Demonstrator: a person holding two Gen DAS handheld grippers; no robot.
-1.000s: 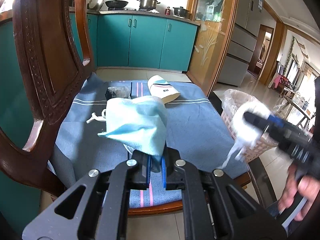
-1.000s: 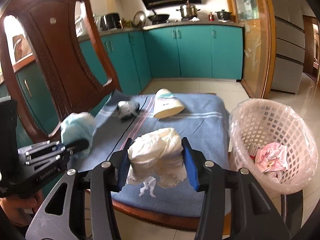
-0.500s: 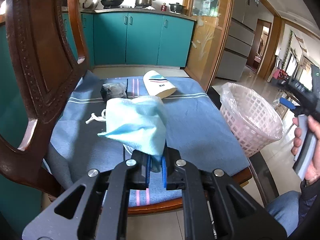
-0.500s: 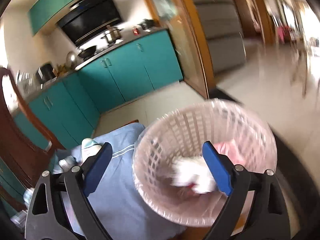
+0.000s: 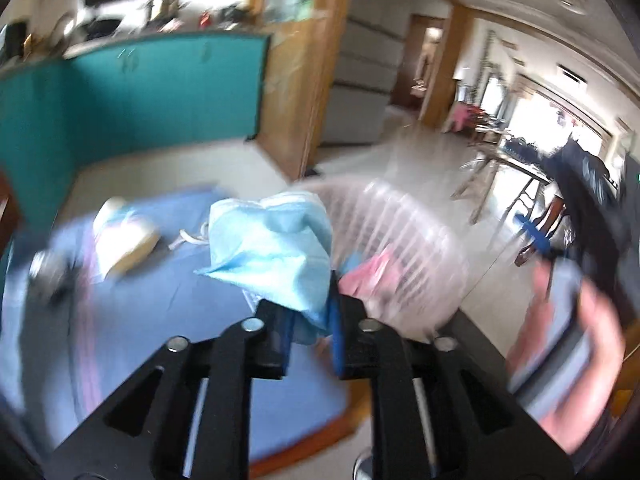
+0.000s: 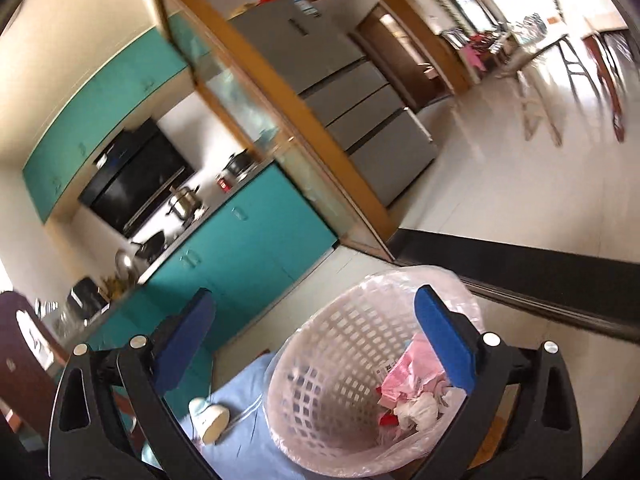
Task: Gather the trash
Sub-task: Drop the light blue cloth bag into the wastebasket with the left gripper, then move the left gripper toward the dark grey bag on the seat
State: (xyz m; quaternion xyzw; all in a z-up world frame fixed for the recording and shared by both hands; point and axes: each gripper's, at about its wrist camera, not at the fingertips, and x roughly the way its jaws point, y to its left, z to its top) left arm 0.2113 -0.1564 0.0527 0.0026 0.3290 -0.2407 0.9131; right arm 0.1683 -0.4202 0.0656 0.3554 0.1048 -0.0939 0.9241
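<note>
1. Home kitchen: teal cabinet fronts below and above a worktop.
2. Steel lidded pot and dark wok on the hob, under a black extractor hood.
3. Tall grey multi-door fridge beside a wood-framed glass partition.
4. Pale tiled floor leading to a bright living area.

Right gripper jaws wide apart after just opening, nothing between them. Below: basket holding pink wrapper and white wad. Paper cup lies on blue cloth beside basket. Teal cabinets behind.
</note>
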